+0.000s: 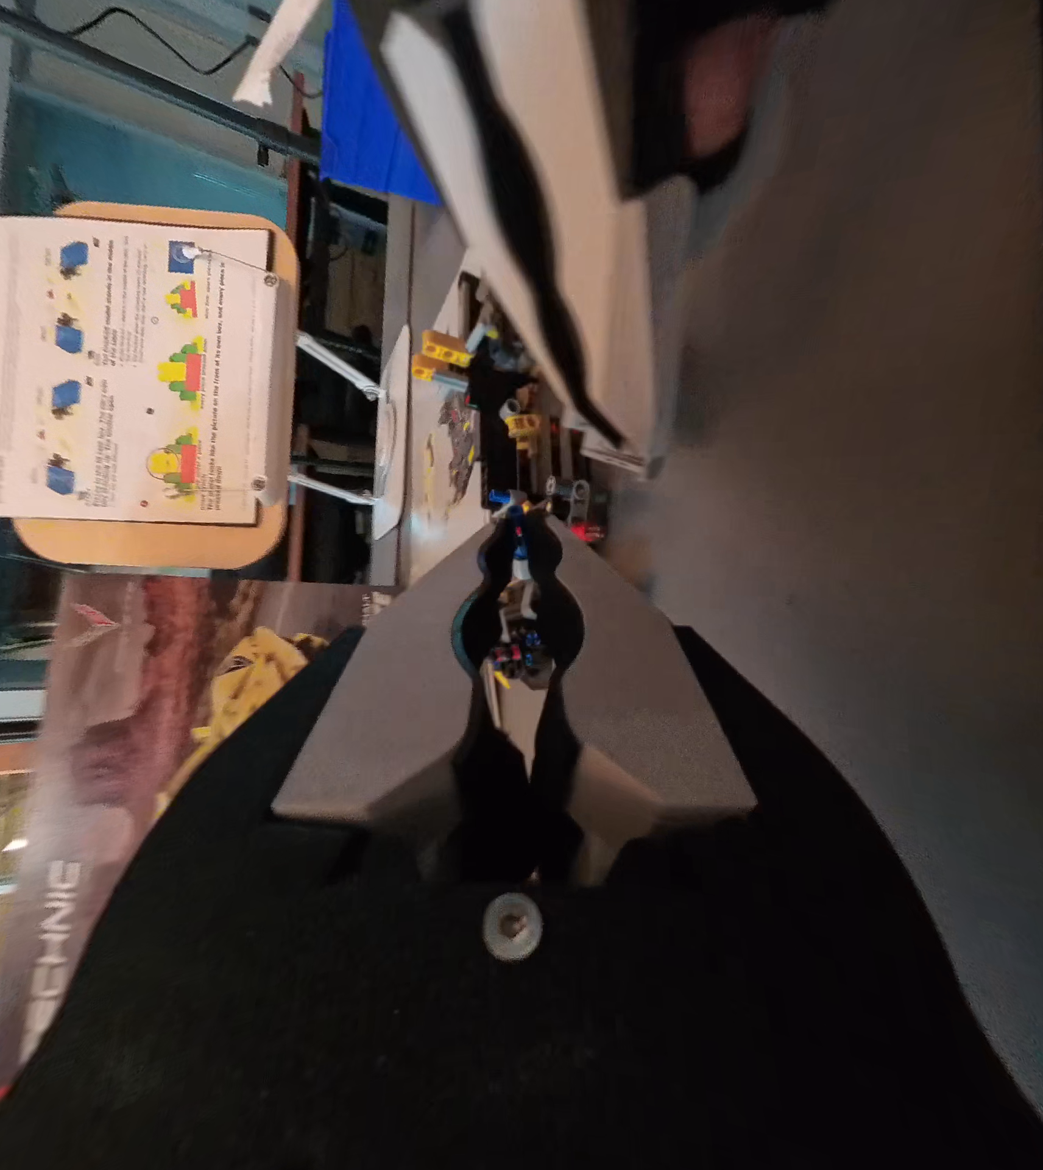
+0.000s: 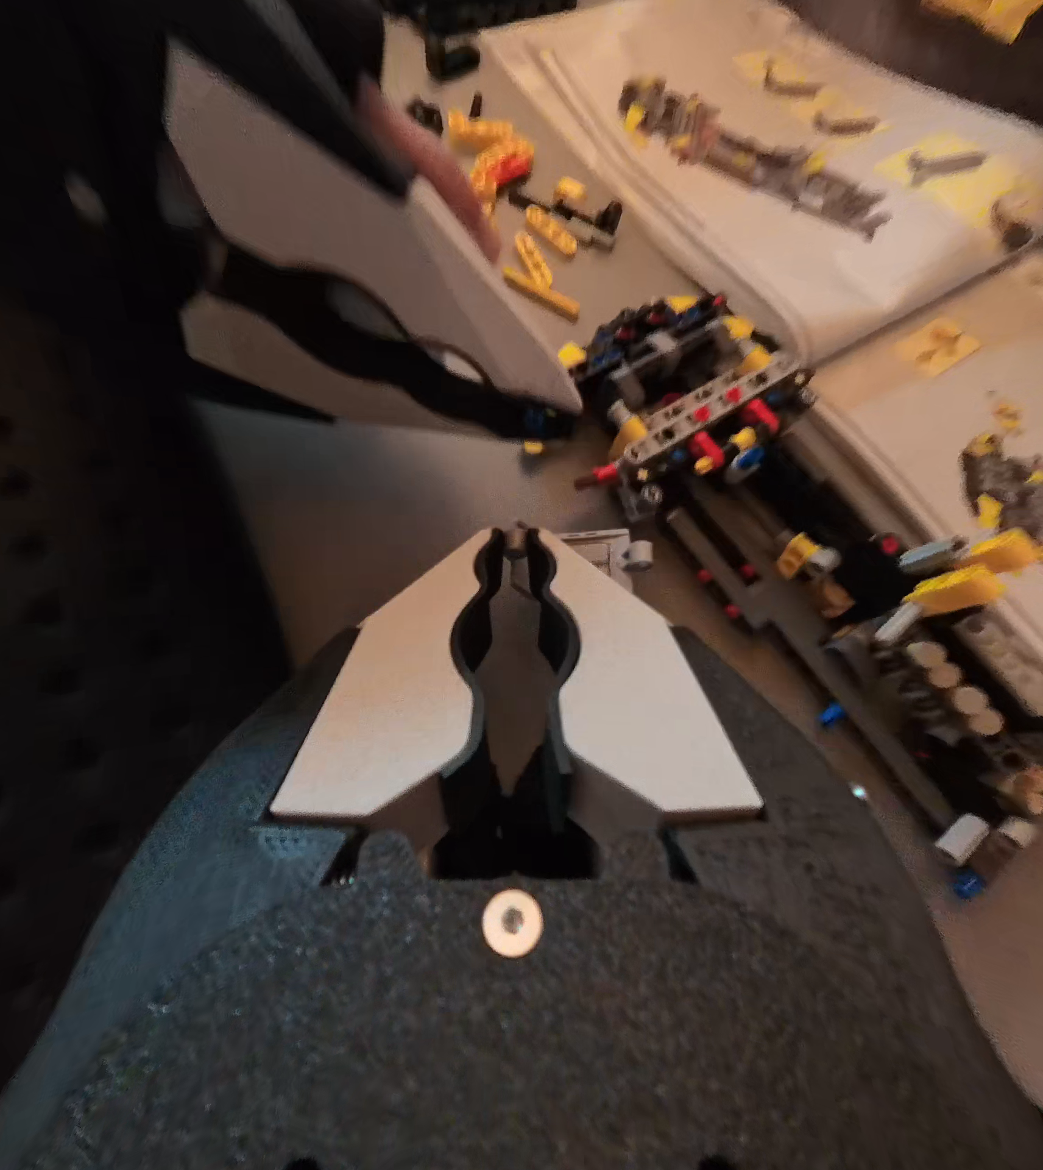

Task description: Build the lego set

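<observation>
Both views are showing motion blur, and the left wrist view is turned on its side, so many small parts are hard to make out. The far things in that view are smeared, and a dark shape with a pinkish patch at its top right corner cannot be identified.

The counter [image 2: 380, 494] is carrying everything. On it the open instruction booklet [image 2: 759, 209] is lying at the far side, its printed drawings blurred. In front of the booklet the lego model [image 2: 715, 405], a long grey and black frame with yellow, red and blue pieces, is lying across the counter, and its right end is running out toward the frame edge. Loose yellow pieces [image 2: 538, 247] are lying beyond the model, partly hidden behind the other gripper. In the left wrist view an instruction sheet on a brown board [image 1: 126, 380] is standing in the background, and the set's box [image 1: 145, 696] is showing below it, cut off by the gripper body.

The left gripper [image 2: 538, 421] is reaching to the near end of the model, its jaws nearly together around a small blue piece [image 2: 537, 419]. The right gripper [image 2: 514, 538] is staying just beside the model, its jaws narrow and pinching a small grey pin [image 2: 514, 539].
</observation>
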Available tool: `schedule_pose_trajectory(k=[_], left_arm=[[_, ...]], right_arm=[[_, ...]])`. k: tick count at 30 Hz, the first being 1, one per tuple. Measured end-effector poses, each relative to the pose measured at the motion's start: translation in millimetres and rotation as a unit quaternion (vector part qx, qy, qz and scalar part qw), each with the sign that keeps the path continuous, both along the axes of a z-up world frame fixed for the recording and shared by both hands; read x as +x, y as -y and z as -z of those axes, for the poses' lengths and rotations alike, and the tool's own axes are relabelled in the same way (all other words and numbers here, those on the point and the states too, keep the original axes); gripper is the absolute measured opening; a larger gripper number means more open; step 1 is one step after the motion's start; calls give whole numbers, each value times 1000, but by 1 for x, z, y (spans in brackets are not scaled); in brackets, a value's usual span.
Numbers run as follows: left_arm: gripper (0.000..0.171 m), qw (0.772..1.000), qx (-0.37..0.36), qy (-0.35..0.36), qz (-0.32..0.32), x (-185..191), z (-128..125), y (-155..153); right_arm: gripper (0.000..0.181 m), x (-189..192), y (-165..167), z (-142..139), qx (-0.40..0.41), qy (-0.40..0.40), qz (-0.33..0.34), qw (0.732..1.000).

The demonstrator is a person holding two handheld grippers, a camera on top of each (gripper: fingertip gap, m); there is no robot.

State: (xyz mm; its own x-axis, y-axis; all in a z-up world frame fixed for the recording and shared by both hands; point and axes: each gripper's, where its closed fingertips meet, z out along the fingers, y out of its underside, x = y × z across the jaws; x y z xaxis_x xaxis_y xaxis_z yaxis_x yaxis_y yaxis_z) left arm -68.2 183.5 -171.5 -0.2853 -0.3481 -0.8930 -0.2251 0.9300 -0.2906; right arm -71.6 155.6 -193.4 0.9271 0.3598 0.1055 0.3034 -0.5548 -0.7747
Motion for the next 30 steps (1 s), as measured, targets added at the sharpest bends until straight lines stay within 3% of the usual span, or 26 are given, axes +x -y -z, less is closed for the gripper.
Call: schedule_pose_trajectory(k=[3, 8, 10, 13, 21, 25, 30], left_arm=[[1, 999, -53, 10, 7, 1, -7, 3], [1, 999, -9, 43, 19, 2, -14, 10], [1, 998, -19, 50, 26, 1, -18, 15], [1, 998, -31, 50, 30, 1, -20, 17], [1, 997, -45, 49, 33, 0, -22, 19], [1, 995, -67, 54, 47, 0, -25, 22], [8, 965, -232, 37, 119, -9, -39, 34]], right_arm=[[21, 1, 4, 8, -15, -37, -6, 999], [23, -5, -5, -56, 59, -247, 5, 967], [14, -5, -6, -62, 74, -242, 0, 967], [11, -7, -5, -53, 81, -150, -8, 985], [6, -11, -7, -50, 88, -135, -19, 987], [4, -11, -5, -52, 79, -186, -29, 979], [3, -13, 6, -63, 63, -349, -65, 933]])
